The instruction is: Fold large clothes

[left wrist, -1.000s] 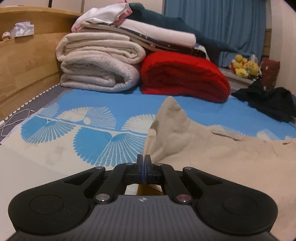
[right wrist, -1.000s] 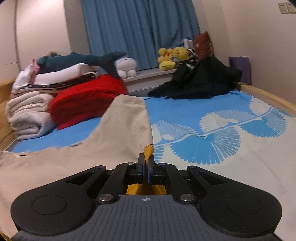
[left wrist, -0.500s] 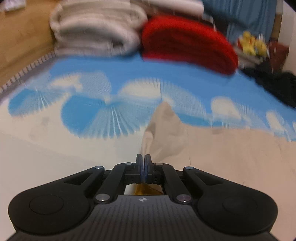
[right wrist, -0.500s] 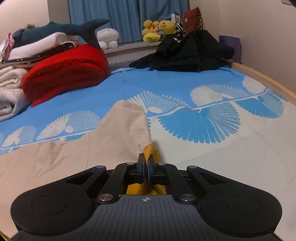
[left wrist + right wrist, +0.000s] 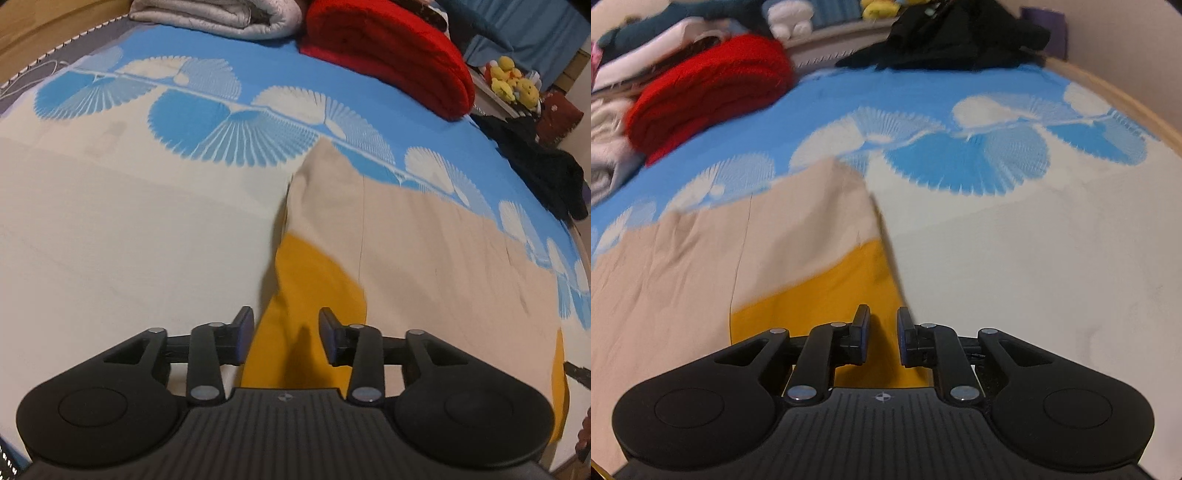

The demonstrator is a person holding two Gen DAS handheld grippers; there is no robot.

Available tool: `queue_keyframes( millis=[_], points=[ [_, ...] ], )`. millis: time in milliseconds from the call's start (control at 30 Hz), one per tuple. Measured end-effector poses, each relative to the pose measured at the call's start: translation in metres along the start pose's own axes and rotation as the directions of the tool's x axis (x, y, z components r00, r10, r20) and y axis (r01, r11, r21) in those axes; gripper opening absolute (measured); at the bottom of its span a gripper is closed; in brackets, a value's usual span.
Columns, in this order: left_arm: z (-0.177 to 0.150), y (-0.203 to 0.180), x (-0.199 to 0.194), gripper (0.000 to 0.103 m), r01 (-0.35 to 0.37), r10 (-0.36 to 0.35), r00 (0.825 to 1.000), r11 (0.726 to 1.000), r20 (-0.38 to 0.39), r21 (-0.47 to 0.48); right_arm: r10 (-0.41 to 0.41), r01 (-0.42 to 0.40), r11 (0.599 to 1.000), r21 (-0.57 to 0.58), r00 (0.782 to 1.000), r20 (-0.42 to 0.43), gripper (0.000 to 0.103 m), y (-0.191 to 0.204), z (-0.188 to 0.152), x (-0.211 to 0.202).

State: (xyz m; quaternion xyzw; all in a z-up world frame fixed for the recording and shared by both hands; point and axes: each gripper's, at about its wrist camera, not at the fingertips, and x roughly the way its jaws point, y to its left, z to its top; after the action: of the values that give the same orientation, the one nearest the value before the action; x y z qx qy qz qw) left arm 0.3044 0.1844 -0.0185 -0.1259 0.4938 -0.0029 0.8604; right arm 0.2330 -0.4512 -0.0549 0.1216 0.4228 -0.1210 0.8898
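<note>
- Beige and yellow garment (image 5: 424, 258): near end hidden beneath the left tool body; right portion cut off by the frame edge.
- Folded grey quilt (image 5: 221, 14): upper part cut off at the top edge.
- Right wrist view: red blanket (image 5: 709, 96) and stacked items behind it blurred; stuffed toys (image 5: 879, 5) cropped.

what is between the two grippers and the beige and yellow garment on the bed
Nothing visible. The left gripper and right gripper are both opening directly over the beige and mustard-yellow garment, whose yellow cloth lies between each pair of jaws on the blue fan-patterned bedsheet.
</note>
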Motion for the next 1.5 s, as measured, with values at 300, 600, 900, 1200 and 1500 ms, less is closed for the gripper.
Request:
queue_keyframes(
  millis=[300,600,900,1200,1500],
  points=[
    [-0.025,0.011,0.031,0.042,0.006,-0.007,0.988,1.000,-0.152,-0.008,0.023,-0.018,0.999,0.031,0.989,-0.148,0.030,-0.024,-0.028,-0.007],
    [-0.020,0.014,-0.007,0.007,0.106,-0.106,0.994,0.994,0.010,-0.024,0.119,-0.114,0.993,0.039,0.984,-0.131,0.002,-0.027,-0.031,-0.032],
    [-0.031,0.003,0.013,0.021,0.008,-0.003,0.990,0.999,-0.138,0.041,0.050,-0.042,0.997,0.063,0.989,-0.138,0.001,-0.035,-0.039,-0.049],
    [-0.041,-0.021,-0.019,0.031,0.091,-0.078,0.995,0.970,-0.068,0.227,-0.013,0.011,0.999,-0.036,0.998,-0.060,0.004,-0.015,-0.043,-0.061],
    [-0.073,-0.041,0.014,0.031,0.028,0.074,0.972,0.905,-0.222,0.424,-0.017,0.016,0.999,-0.038,1.000,-0.018,0.005,-0.019,-0.039,-0.069]
  ],
)
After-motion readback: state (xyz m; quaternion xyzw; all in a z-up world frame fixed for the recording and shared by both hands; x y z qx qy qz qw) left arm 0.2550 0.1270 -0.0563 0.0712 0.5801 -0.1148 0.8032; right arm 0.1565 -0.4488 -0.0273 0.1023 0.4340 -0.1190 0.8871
